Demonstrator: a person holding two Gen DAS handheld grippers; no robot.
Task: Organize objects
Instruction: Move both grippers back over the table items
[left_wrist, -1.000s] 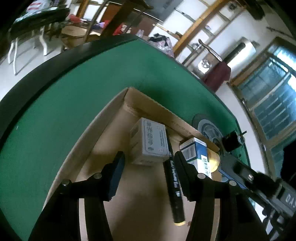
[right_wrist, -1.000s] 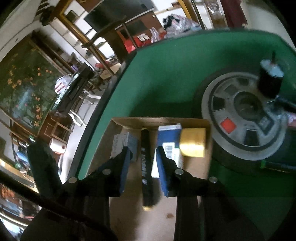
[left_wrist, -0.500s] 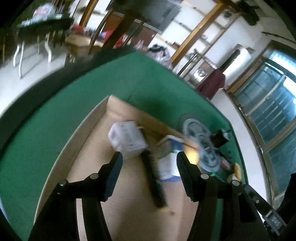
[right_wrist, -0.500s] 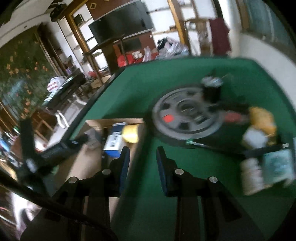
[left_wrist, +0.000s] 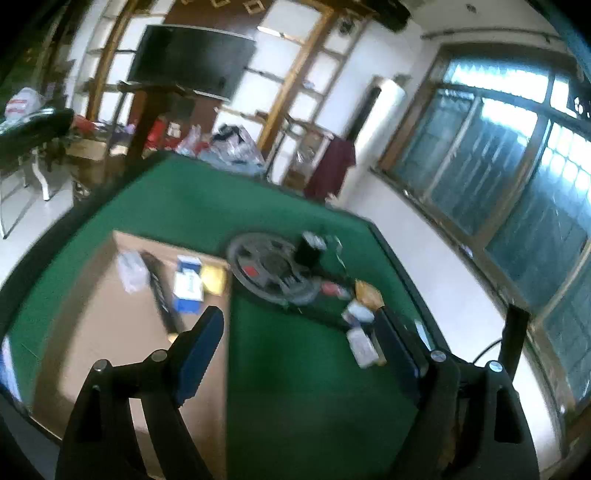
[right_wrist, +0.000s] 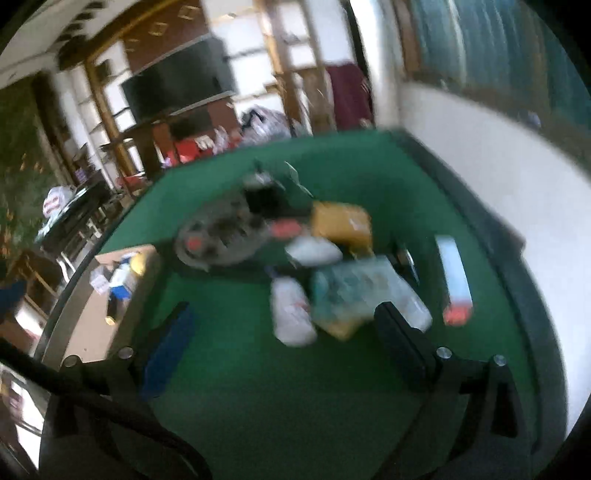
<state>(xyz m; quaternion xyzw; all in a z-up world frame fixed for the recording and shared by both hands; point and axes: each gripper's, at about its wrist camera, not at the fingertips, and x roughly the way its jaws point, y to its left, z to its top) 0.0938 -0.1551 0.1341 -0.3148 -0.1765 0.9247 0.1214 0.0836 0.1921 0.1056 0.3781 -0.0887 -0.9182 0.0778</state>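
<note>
Both wrist views blur every label unreadable; left gripper and right gripper fingers just spread, empty.

A shallow cardboard tray on green felt holds a pale box, black marker, blue-white carton and yellow packet side by side.
</note>
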